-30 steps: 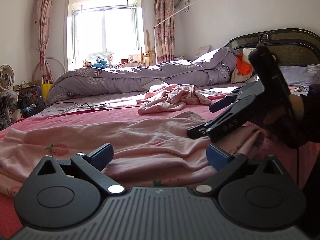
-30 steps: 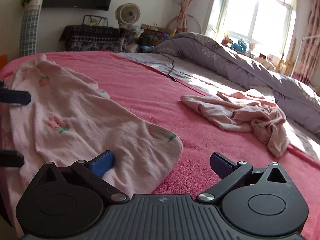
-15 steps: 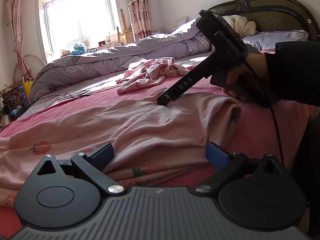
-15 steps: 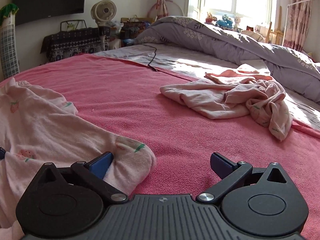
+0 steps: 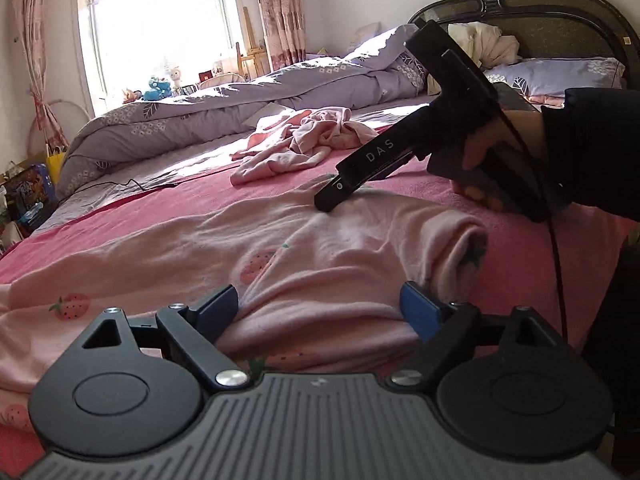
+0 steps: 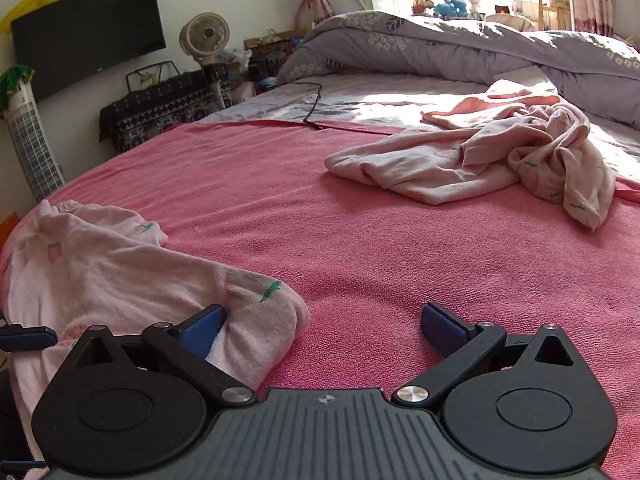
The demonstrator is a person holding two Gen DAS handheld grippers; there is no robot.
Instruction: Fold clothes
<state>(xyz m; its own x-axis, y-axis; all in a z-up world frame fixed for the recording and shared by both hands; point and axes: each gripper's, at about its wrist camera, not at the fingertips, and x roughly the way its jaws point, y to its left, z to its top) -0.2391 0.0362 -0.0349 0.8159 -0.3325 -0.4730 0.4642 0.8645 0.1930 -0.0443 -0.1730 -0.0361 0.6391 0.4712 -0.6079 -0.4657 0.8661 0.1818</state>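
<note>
A pale pink garment with strawberry print (image 5: pixel 280 248) lies stretched across the pink bed cover. My left gripper (image 5: pixel 318 312) is open at its near edge, and a fold of the cloth bulges between the blue pads without being pinched. My right gripper (image 5: pixel 332 196), held by a hand in a dark sleeve, points down with its tip on the garment's far edge. In the right wrist view this gripper (image 6: pixel 322 326) is open, and the garment's rounded end (image 6: pixel 256 312) rests against the left pad (image 6: pixel 204 326). A second, crumpled pink garment (image 6: pixel 500 160) lies further up the bed.
The pink cover (image 6: pixel 360 248) spreads over the bed's near half. A grey-purple duvet (image 5: pixel 240 120) is bunched along the far side, with pillows by the dark headboard (image 5: pixel 520 4). A black cable (image 6: pixel 316 104) lies on the sheet. A fan (image 6: pixel 206 36) and clutter stand beyond the bed.
My right gripper has come down and forward until its tip rests on the garment's far edge. The left gripper has shifted along the near edge. Both have stayed open.
</note>
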